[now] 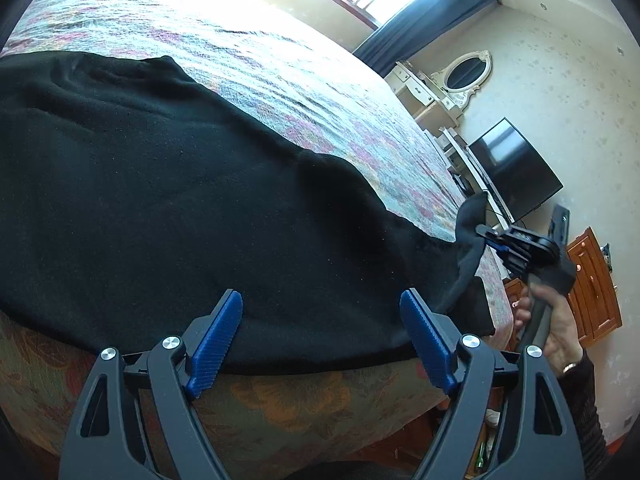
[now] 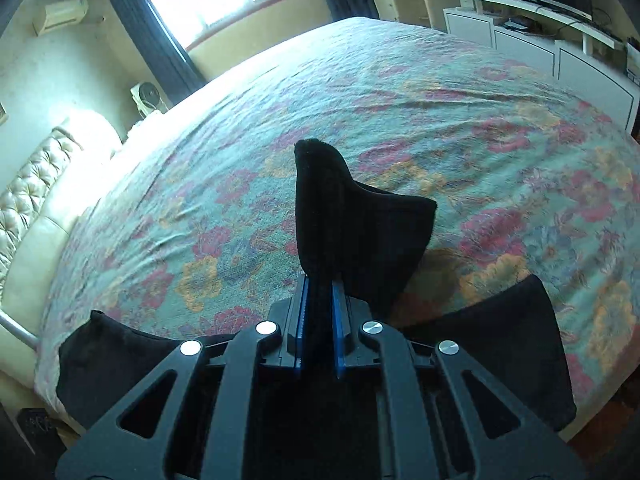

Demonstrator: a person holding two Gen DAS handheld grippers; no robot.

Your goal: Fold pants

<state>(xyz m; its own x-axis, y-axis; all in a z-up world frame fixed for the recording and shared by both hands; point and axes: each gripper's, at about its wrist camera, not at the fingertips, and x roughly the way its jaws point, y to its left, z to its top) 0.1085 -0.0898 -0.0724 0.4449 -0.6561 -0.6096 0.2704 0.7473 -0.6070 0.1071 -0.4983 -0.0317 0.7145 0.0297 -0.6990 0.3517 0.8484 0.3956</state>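
Black pants [image 1: 168,200] lie spread along the near edge of the bed, filling most of the left wrist view. My left gripper [image 1: 320,320] is open, its blue pads wide apart just above the pants' near edge, holding nothing. My right gripper [image 2: 319,304] is shut on an end of the pants [image 2: 340,208], which sticks up in a folded flap between the blue pads. The right gripper also shows in the left wrist view [image 1: 486,236], lifting that end at the bed's right side.
The bed has a floral bedspread [image 2: 440,120] and a tufted headboard [image 2: 36,184] at the left. A TV [image 1: 516,172], a white dresser with a mirror [image 1: 464,76] and a wooden cabinet [image 1: 592,284] stand beyond the bed. Windows with dark curtains [image 2: 160,40] are behind.
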